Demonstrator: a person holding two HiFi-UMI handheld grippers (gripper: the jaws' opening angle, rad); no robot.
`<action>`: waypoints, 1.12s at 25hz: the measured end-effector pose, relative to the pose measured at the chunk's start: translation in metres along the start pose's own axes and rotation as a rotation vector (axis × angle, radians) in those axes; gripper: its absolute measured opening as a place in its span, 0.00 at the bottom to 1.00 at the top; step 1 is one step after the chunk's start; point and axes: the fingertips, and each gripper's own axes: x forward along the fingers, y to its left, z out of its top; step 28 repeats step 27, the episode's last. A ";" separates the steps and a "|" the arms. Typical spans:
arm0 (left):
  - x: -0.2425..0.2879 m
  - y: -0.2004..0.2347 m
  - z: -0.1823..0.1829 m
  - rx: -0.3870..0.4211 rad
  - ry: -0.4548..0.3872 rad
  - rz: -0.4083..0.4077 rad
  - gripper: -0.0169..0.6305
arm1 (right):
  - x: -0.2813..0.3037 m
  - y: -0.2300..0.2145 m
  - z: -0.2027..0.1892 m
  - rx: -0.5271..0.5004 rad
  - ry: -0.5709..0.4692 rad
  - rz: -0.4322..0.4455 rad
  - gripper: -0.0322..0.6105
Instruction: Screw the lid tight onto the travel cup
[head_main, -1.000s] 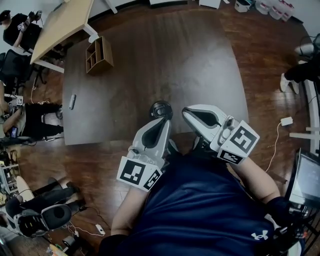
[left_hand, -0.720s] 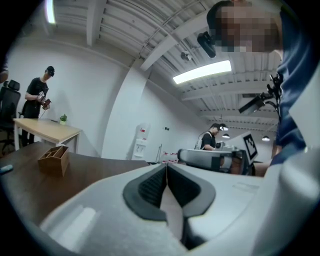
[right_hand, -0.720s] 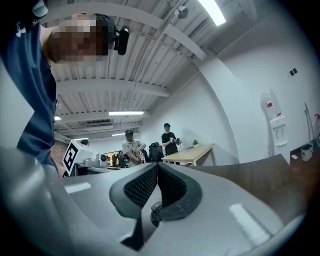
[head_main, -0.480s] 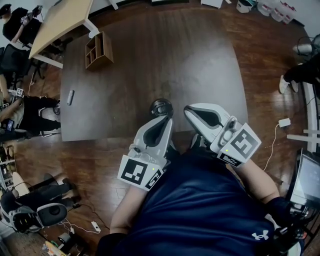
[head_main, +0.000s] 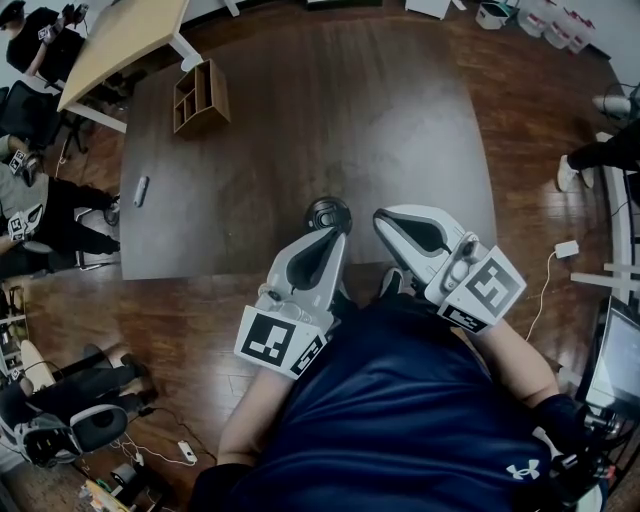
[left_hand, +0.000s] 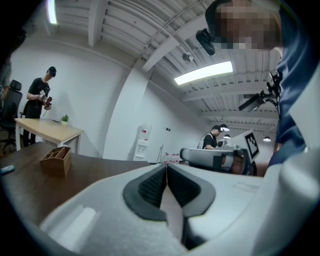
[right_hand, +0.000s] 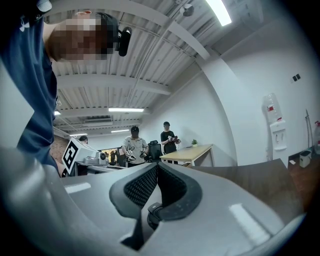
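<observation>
The travel cup (head_main: 327, 214) is a dark round shape seen from above, standing near the front edge of the dark table (head_main: 330, 110). I cannot make out its lid separately. My left gripper (head_main: 335, 236) is shut and empty, with its tip just in front of the cup. My right gripper (head_main: 384, 222) is also shut and empty, a little to the cup's right. In the left gripper view the left gripper (left_hand: 166, 172) has its ribbed pads pressed together. The right gripper view shows the right gripper (right_hand: 157, 172) the same way. The cup is hidden in both gripper views.
A wooden organiser box (head_main: 200, 97) stands at the table's far left and a small grey object (head_main: 141, 190) lies near its left edge. A light wooden desk (head_main: 120, 45) and several people are at the left. A white adapter with cable (head_main: 567, 247) lies on the floor at the right.
Both grippers stay shut in much the same pose near the cup. The head view has shifted slightly, and the people at the left have moved.
</observation>
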 end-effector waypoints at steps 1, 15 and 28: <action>0.000 0.001 0.001 0.000 0.000 0.000 0.04 | 0.001 0.000 0.001 -0.001 0.000 -0.001 0.07; -0.002 0.007 -0.002 -0.010 0.013 0.000 0.04 | 0.002 -0.001 -0.001 -0.003 0.018 -0.020 0.07; -0.007 0.004 -0.004 -0.015 0.003 0.005 0.04 | -0.002 0.001 -0.007 0.008 0.029 -0.029 0.07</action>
